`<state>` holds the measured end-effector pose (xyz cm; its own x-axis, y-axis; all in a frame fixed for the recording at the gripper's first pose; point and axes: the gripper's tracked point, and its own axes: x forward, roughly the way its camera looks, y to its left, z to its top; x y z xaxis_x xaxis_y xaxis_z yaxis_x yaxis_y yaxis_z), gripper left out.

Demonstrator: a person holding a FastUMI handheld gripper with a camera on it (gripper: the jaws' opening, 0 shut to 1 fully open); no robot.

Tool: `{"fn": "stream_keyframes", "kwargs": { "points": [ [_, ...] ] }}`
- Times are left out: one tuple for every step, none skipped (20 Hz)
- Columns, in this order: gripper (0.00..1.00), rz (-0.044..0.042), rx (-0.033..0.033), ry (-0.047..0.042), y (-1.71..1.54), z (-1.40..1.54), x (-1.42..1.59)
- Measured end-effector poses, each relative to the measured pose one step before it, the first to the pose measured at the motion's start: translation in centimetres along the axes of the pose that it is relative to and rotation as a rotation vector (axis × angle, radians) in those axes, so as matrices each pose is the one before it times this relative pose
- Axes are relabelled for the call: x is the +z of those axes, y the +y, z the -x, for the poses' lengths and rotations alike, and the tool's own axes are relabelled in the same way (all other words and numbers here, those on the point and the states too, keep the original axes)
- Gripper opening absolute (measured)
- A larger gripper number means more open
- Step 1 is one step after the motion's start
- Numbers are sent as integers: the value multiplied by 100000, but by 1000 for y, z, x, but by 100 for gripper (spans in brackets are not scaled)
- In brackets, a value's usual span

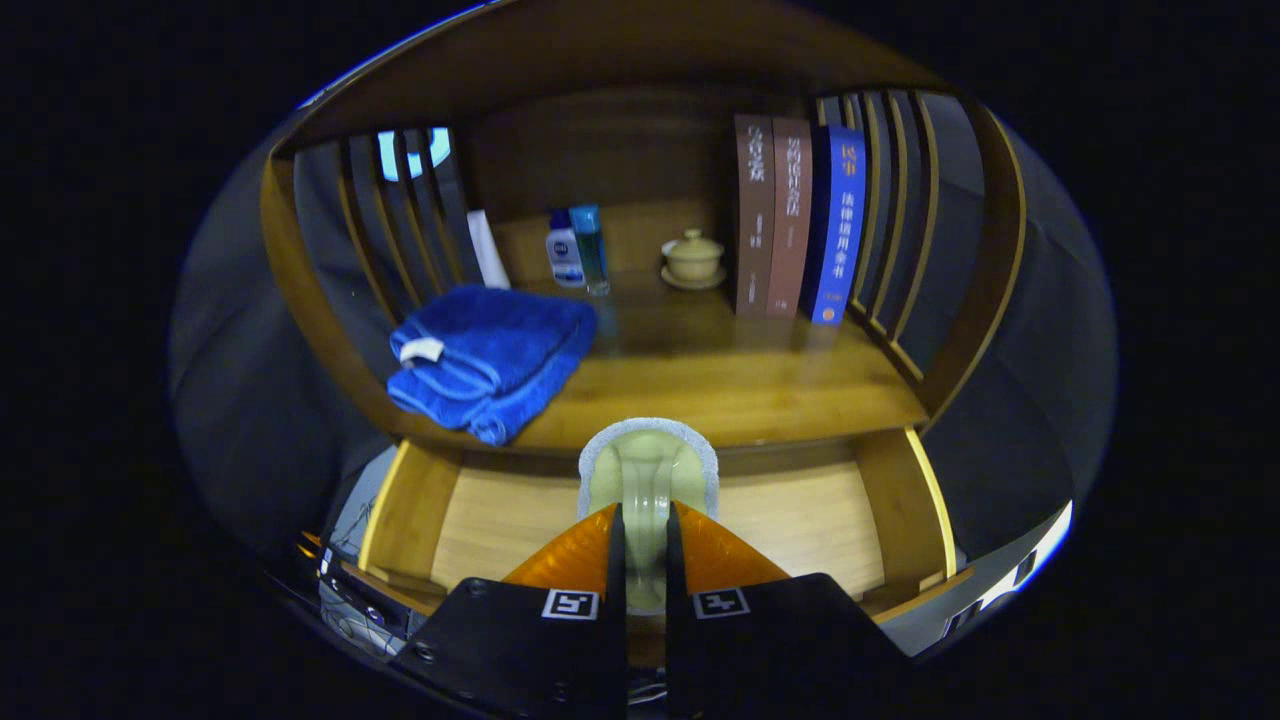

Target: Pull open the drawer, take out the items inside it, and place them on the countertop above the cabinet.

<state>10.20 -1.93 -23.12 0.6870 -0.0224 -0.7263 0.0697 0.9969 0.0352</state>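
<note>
Clamping a pale green scrubbing brush (648,478) between its fingers, the gripper (645,530) holds it over the open drawer (500,520), whose wooden floor looks bare on both sides of the brush. The brush's long axis runs straight ahead along the fingers, its rough-edged head pointing toward the countertop (720,385). That countertop lies just beyond and above the brush head, so the placing move probably calls for a lift and a forward reach. A folded blue towel (485,360) sits left of that path; the books (795,225) and lidded teacup (692,258) stand farther back.
</note>
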Motion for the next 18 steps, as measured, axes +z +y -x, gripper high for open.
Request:
{"fn": "stream_keyframes", "kwargs": {
  "points": [
    [20,524,-86,-944,2,-220,1251],
    [20,29,569,-1349,294,-401,1208],
    [20,-267,366,-1722,142,-632,1432],
    [20,-453,939,-1035,265,-794,1192],
    [20,-520,719,197,251,-970,801],
    [19,-412,460,725,28,-1050,593],
    [19,-470,-3,899,-62,-1128,519],
    [20,-695,-226,553,-178,-1217,596],
    [20,-1065,48,956,-145,-1155,374],
    [20,-998,-175,1121,-236,-978,240],
    [19,-1171,-777,576,-372,-920,409],
    [20,-714,-177,526,-171,-849,374],
    [19,-75,-400,743,-239,-594,291],
    [19,234,-205,429,-116,-702,309],
    [20,412,-548,212,-94,-562,311],
    [20,325,-399,504,-70,-486,96],
    [20,416,-908,527,-208,-595,-31],
    [20,593,-815,1221,-58,-529,-157]
  ]
}}
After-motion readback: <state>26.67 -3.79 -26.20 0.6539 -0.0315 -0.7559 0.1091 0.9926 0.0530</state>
